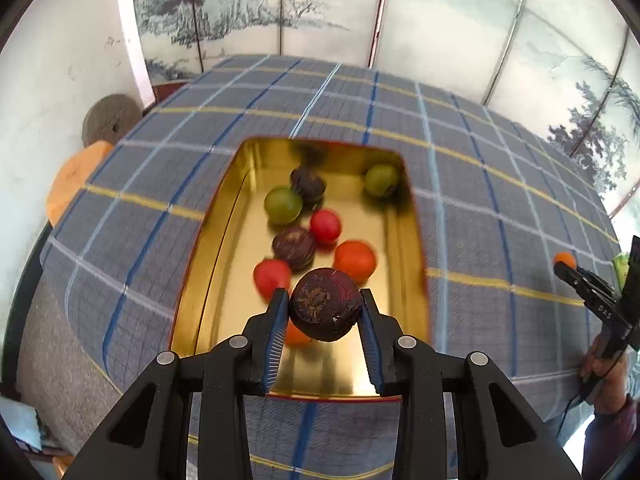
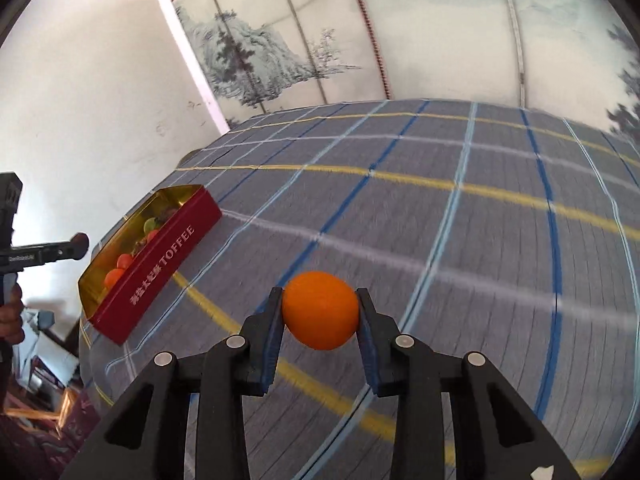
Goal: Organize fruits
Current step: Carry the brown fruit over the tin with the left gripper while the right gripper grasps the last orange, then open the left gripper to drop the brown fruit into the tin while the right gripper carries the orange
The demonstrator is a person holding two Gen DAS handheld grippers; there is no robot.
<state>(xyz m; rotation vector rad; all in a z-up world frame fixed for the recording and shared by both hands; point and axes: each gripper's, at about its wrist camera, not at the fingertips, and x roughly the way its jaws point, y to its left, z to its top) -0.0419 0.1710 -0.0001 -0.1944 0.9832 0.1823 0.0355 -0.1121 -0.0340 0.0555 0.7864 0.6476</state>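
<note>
My left gripper point(image 1: 325, 305) is shut on a dark purple round fruit point(image 1: 324, 304), held over the near end of a gold-lined tin point(image 1: 224, 240). Inside the tin lie green point(image 1: 282, 205), red point(image 1: 325, 225), orange point(image 1: 355, 260) and dark purple fruits point(image 1: 294, 247). My right gripper point(image 2: 319, 310) is shut on an orange fruit point(image 2: 320, 309), above the checked tablecloth point(image 2: 440, 220). In the right wrist view the same tin point(image 2: 160, 264) shows its red side, off to the left. The right gripper point(image 1: 566, 262) also appears at the right edge of the left wrist view.
A blue-grey checked cloth point(image 1: 460, 184) covers the table. A painted screen point(image 1: 440, 32) stands behind it. A hand point(image 1: 604, 364) holds the right tool. An orange cushion point(image 1: 72, 180) and a grey disc point(image 1: 110, 120) sit beyond the table's left edge.
</note>
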